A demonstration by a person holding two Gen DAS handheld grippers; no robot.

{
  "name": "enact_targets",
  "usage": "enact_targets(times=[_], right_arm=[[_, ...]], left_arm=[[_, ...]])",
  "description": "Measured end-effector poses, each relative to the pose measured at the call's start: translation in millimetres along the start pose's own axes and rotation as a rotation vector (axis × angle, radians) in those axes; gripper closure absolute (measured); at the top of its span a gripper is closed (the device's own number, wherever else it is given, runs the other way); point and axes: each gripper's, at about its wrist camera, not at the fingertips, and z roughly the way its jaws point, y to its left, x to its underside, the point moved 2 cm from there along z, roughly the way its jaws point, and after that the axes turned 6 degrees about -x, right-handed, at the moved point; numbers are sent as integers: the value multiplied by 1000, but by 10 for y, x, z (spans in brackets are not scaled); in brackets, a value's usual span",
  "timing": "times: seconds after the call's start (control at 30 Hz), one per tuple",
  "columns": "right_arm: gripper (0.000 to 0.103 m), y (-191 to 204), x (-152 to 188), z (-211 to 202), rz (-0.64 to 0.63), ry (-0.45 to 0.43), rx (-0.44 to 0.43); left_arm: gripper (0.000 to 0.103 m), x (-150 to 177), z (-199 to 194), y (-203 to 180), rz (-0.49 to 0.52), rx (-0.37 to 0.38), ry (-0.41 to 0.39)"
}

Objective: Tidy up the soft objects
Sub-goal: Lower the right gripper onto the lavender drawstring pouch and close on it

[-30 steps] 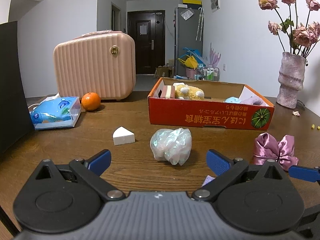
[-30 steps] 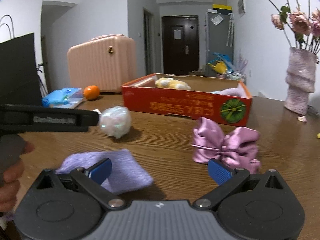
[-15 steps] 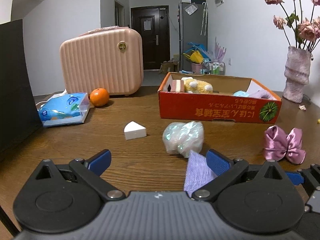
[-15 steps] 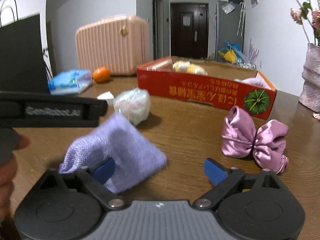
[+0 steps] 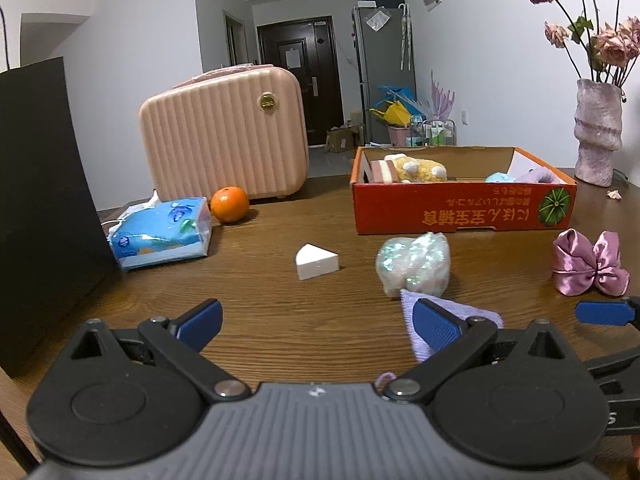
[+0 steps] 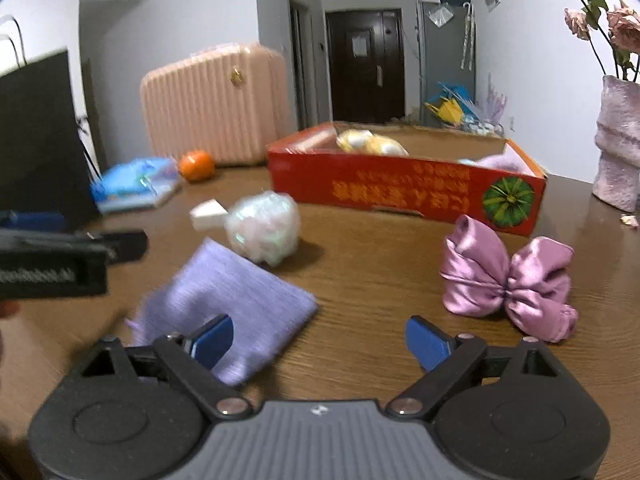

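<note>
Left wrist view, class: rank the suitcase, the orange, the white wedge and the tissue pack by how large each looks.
1. Suitcase, clearly largest, though farthest back.
2. Tissue pack.
3. Orange and white wedge look alike; the wedge sits nearer the camera, so I leave them unranked.

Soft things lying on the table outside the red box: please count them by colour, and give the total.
Purple or pink: 2, the lilac cloth pouch and the pink satin bow
Iridescent white: 1, the shiny crinkled ball
White: 1, the wedge sponge
Total: 4
</note>
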Motion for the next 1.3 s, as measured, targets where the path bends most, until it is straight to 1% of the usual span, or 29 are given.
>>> enact_targets(times=[0.07,0.13,0.43,0.6,0.7,0.77,0.83,0.9,0.93,1.0,1.03,1.13,1.3], right_arm=[[9,82,-18,-22,2,-24,-28],[9,189,-35,-13,-11,-30,-40],[9,473,-90,173,-1,-5,-69],[9,561,-118,344,-7,28,-72],[11,597,-136,439,-21,47,-68],[17,619,-136,492,-30,62,-75],[31,636,-140,532,-36,72,-91],[41,641,-152,569,-36,79,-113],[45,643,-156,581,-36,81,-123],[51,647,-164,593,-39,79,-132],[56,644,-166,596,-38,79,-137],[61,629,-170,580,-30,72,-143],[64,638,-174,534,-41,44,-145]], left_arm=[[0,-1,-4,79,-4,-1,-4],[0,4,7,163,-8,-2,-4],[0,43,119,477,-19,-21,19],[0,80,180,570,-11,-21,46],[0,94,189,597,-11,-20,48],[0,94,187,608,-9,-17,48],[0,98,189,610,-6,-15,49],[0,102,195,607,-2,-13,52],[0,103,197,605,0,-13,54],[0,105,203,600,1,-13,58],[0,105,204,599,1,-12,59],[0,105,212,595,1,-12,60],[0,107,227,595,-4,-14,60]])
